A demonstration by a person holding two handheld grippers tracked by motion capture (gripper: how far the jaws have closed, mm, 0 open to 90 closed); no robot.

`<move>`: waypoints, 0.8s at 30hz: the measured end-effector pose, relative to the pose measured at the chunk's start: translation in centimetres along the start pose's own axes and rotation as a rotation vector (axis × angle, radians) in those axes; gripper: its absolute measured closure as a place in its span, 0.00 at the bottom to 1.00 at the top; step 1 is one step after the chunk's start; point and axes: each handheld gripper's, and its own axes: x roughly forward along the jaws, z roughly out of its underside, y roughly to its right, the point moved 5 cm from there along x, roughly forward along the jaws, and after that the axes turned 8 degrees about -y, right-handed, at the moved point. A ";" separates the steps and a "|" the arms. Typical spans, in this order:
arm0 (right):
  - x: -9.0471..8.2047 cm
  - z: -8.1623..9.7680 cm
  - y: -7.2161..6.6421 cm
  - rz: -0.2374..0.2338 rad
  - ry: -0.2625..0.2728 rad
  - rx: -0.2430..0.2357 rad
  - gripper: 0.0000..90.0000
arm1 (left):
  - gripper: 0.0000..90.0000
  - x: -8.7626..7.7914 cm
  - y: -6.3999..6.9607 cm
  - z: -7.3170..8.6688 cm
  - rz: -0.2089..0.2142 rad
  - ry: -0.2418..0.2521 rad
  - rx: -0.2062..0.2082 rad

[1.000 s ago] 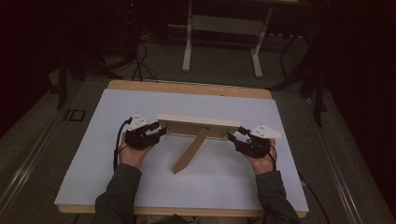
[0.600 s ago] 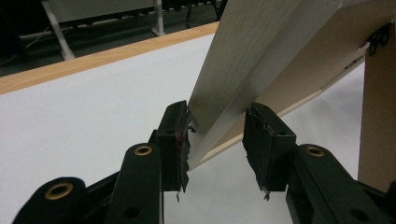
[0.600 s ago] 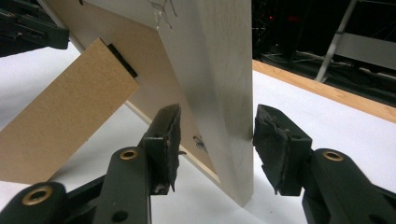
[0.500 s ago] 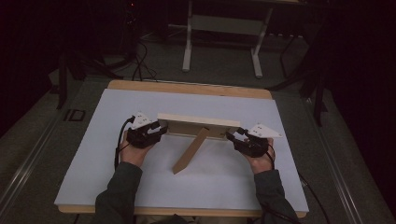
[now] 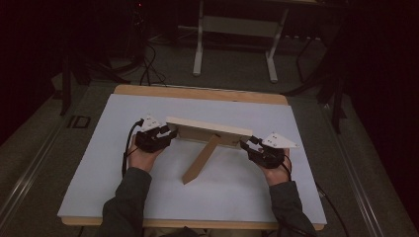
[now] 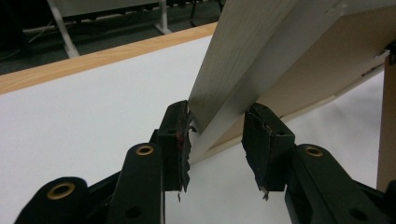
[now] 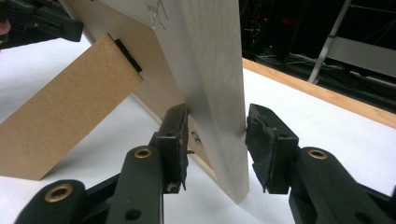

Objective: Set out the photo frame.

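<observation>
A light wooden picture frame (image 5: 207,127) stands upright on the white table (image 5: 99,163), propped by its brown easel leg (image 5: 200,160). My left gripper (image 5: 170,133) is at the frame's left end and my right gripper (image 5: 247,144) at its right end. In the left gripper view the frame's edge (image 6: 252,60) sits between the jaws of the left gripper (image 6: 219,135), both pads touching it. In the right gripper view the jaws of the right gripper (image 7: 217,140) have just been closing and their pads press on the frame (image 7: 215,70). The left jaws have also just been closing a little.
The easel leg (image 7: 60,126) slants toward the person between both hands. A wooden strip (image 5: 197,94) borders the table's far side. Beyond it on the dark floor are a white metal stand (image 5: 237,29) and cables (image 5: 148,69).
</observation>
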 end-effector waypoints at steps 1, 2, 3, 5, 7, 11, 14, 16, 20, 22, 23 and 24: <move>0.0 0.0 -0.1 0.000 0.002 0.000 0.65 | 0.70 0.0 0.0 0.0 0.000 0.000 0.000; -0.1 0.0 -0.2 0.000 0.003 0.003 0.65 | 0.70 0.2 -0.2 -0.1 0.002 -0.002 -0.007; -0.1 0.0 -0.3 0.001 0.003 0.001 0.65 | 0.70 0.2 -0.2 -0.1 0.002 -0.002 -0.007; -0.1 -0.1 -0.4 0.003 0.004 -0.001 0.65 | 0.70 0.3 -0.4 -0.1 0.007 0.000 -0.020; -0.1 -0.1 -0.6 0.005 0.005 -0.005 0.65 | 0.71 0.5 -0.6 -0.2 0.011 -0.001 -0.033; -0.1 -0.3 -1.0 0.006 0.003 -0.010 0.65 | 0.71 1.0 -0.9 -0.4 0.007 -0.010 -0.052; -0.2 -0.3 -1.3 0.001 0.004 -0.018 0.65 | 0.71 1.3 -1.2 -0.7 0.003 -0.016 -0.059; -0.2 -0.3 -1.7 -0.016 0.010 -0.022 0.66 | 0.71 1.6 -1.3 -0.8 0.004 -0.021 -0.061; -0.3 -0.5 -2.5 -0.026 0.015 -0.031 0.67 | 0.71 2.0 -1.5 -1.0 0.005 -0.022 -0.076; -0.4 -0.5 -2.8 -0.030 0.015 -0.033 0.68 | 0.71 2.2 -1.6 -1.1 0.004 -0.022 -0.077; -0.5 -0.5 -2.9 -0.031 0.017 -0.035 0.68 | 0.71 2.3 -1.6 -1.2 0.004 -0.026 -0.075; -0.5 -0.5 -3.1 -0.032 0.021 -0.037 0.68 | 0.72 2.4 -1.7 -1.3 0.003 -0.029 -0.075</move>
